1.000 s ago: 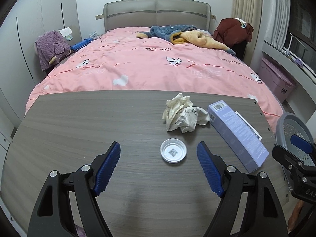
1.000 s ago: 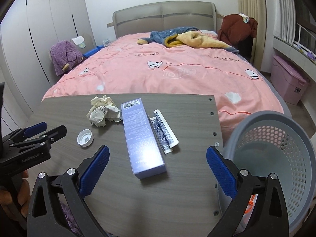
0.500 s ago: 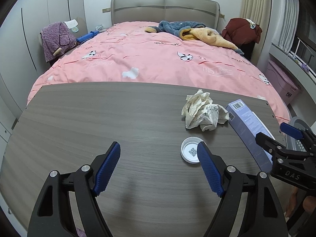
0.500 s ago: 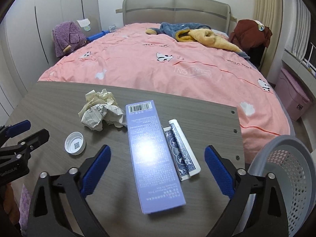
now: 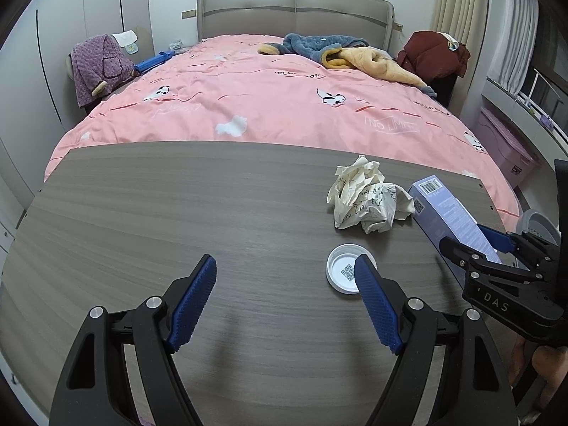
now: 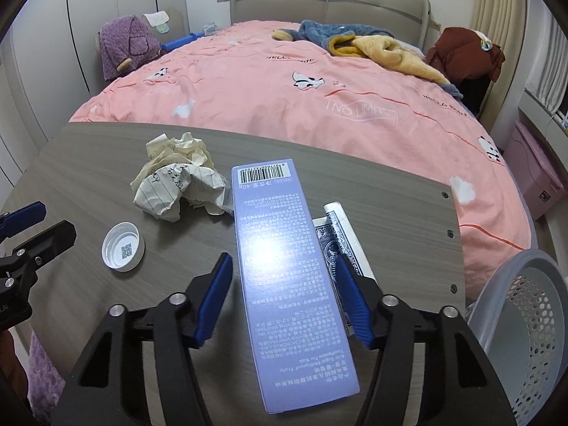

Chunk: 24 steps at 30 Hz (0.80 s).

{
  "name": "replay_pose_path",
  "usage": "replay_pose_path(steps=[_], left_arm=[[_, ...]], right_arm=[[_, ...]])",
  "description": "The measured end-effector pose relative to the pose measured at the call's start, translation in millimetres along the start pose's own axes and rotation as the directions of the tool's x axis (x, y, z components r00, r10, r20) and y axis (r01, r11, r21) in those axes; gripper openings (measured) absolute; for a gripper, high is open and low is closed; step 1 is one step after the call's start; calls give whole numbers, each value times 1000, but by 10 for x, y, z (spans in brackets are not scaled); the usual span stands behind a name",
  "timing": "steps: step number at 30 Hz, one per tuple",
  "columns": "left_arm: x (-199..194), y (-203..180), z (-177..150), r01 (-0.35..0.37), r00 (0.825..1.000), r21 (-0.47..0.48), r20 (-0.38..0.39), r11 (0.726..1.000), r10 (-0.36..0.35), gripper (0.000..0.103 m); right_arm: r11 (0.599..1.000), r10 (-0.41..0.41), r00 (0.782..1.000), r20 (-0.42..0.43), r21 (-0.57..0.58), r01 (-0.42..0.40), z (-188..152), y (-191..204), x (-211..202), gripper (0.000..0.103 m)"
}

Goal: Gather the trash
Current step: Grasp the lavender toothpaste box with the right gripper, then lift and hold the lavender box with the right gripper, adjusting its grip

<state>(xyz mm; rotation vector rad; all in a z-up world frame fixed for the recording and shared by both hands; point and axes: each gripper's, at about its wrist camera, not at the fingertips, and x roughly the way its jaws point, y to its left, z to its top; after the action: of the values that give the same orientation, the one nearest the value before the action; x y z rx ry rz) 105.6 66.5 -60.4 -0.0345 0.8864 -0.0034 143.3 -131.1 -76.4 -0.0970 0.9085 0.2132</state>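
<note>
Right tool (image 6: 282,307) straddled the purple box (image 6: 284,266) on the desk (image 6: 88,163), box's long axis running along the fingers; jaws were closing, pads not yet touching. Left tool (image 5: 284,305) wide, farther off.

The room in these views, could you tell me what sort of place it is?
Most likely a home bedroom: a bed with a pink cartoon duvet fills it, clothes lie on it, and wardrobe doors line the wall.
</note>
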Motion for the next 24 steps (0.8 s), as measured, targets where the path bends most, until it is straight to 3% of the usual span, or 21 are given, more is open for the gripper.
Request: replay_pose_path(steps=[5,13,16,18,24], left_arm=[[-3,11,5,-1,1000,-5,2,1000,1,76],[-13,15,-1,-1,1000,-6,6,1000,1,76],[-14,21,-6,-3,1000,-3,5,1000,3,76],[-21,21,-8,-2,1000,-3,8,1000,2,76],[-35,28,-14,-4,1000,0,11,1000,4,76]], right_arm=[[1000,15,1000,3,-11,-15,-57,57,-42,44],[998,47,999,-9,39,-46,-263,153,-215,44],[999,45,999,-15,32,-44,-299,199,-249,46],[999,43,999,-18,29,-43,-307,213,-242,55],[999,46,999,-28,26,-46,-322,264,-180,54]])
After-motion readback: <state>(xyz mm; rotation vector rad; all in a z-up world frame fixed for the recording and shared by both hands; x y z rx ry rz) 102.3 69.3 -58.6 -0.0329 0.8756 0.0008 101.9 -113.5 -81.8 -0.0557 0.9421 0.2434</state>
